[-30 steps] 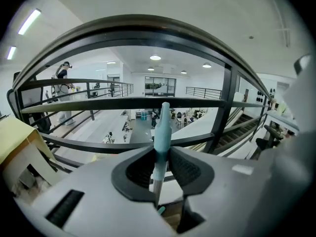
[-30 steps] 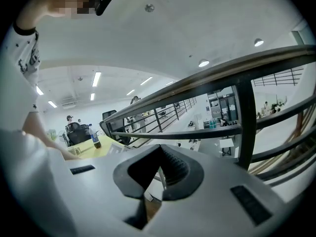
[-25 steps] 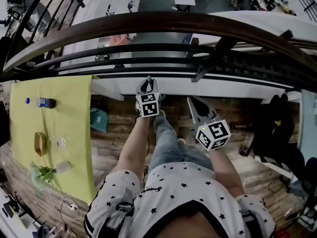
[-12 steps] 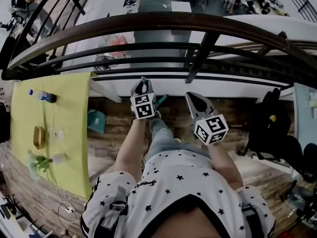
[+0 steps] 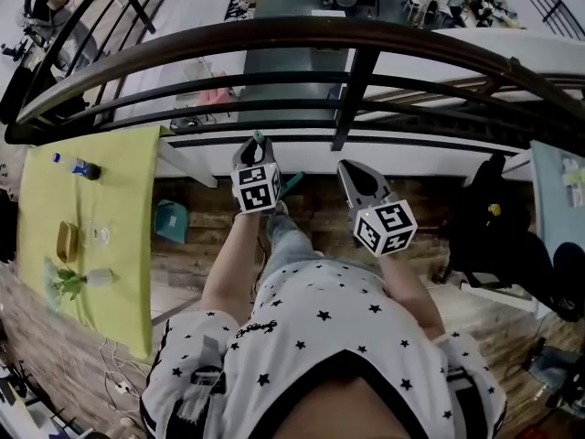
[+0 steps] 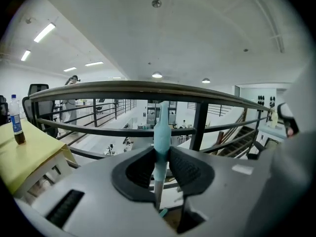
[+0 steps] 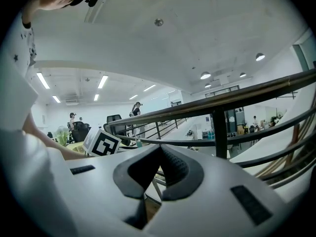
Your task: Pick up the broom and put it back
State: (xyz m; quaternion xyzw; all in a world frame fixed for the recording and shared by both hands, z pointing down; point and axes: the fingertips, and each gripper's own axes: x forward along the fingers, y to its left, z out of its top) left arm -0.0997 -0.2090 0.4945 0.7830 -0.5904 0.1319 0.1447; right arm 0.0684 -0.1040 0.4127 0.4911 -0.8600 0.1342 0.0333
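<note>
Progress: the pick-up looks done. My left hand-held gripper (image 6: pixel 162 149) is clamped on the broom (image 6: pixel 162 127). The pale teal handle stands upright between the pads, its tip rising past the jaws, and a thinner grey shaft runs down below them. The grip is narrow, only as wide as the handle. I can't see the brush end in any view, so I can't tell whether it is clear of the wooden floor (image 5: pixel 320 210).

My right hand-held gripper (image 7: pixel 159 149) has its jaws drawn together with nothing between them. It rides beside the left one and is apart from the broom.

Left to do: the whole put-back. I'm standing at the dark railing (image 5: pixel 302 39) with the yellow table (image 5: pixel 110 199) off to my left. No rack, hook or corner for the broom shows anywhere, so I judge I'm in the carry stage, roughly mid-task. A small teal thing (image 5: pixel 171 219) lies on the floor near the table; I can't make out what it is.

Against a second ago:
- Both grippers sit higher in the head view and closer under the railing.
- The left one has drifted leftward in that view.
- The upright railing post now stands almost straight ahead of me, between the two grippers, where before it was off to the right.
- The table has slid toward the left edge.
- The hold on the handle looks unchanged, and the right jaws are as they were.
</note>
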